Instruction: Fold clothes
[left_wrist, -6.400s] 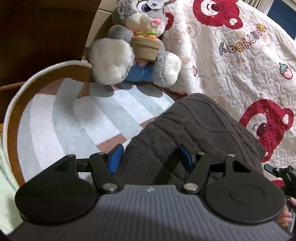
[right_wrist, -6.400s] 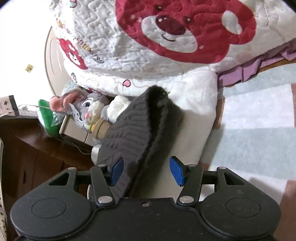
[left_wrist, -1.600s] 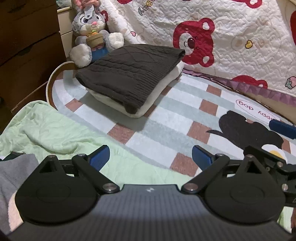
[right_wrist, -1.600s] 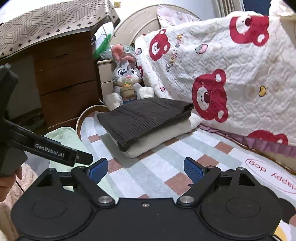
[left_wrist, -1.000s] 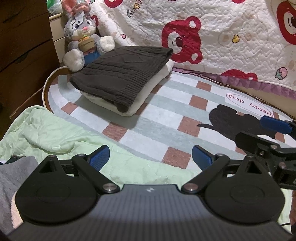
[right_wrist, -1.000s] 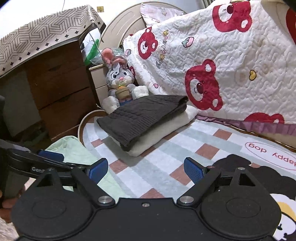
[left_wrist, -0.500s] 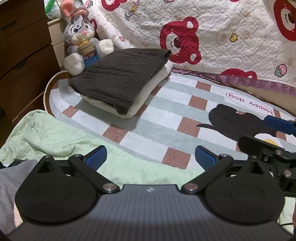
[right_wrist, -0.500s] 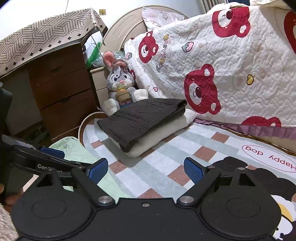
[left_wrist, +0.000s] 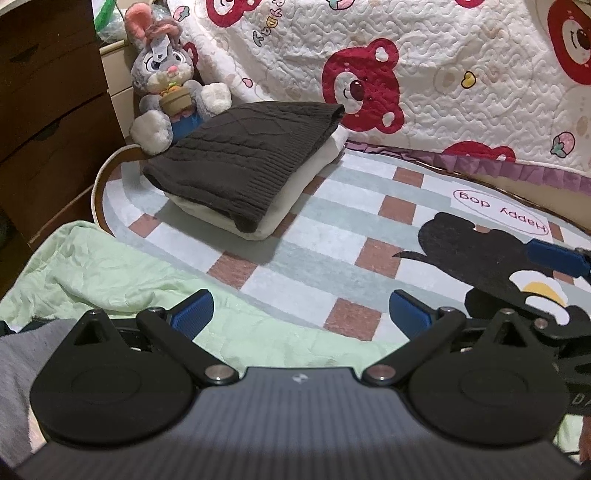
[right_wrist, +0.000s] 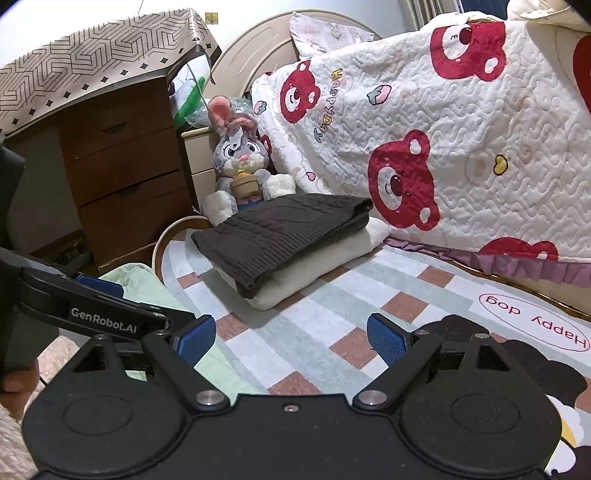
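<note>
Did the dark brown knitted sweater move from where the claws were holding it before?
Yes. The dark brown knitted sweater now lies folded on the cream garment beside the grey plush rabbit, released.

We read "GenRobot.AI" on the left gripper (right_wrist: 110, 314), "Happy dog" on the rug (right_wrist: 535, 325), "Happy" on the quilt (right_wrist: 328, 107).

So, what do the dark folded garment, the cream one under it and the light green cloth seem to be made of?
The dark sweater looks like thick knitted yarn, matte: cable and rib patterns show. The cream garment under it seems a soft, thick fabric with rounded folds; its weave is too smooth to tell. The green cloth looks thin, perhaps cotton: fine sharp wrinkles, no sheen.
</note>
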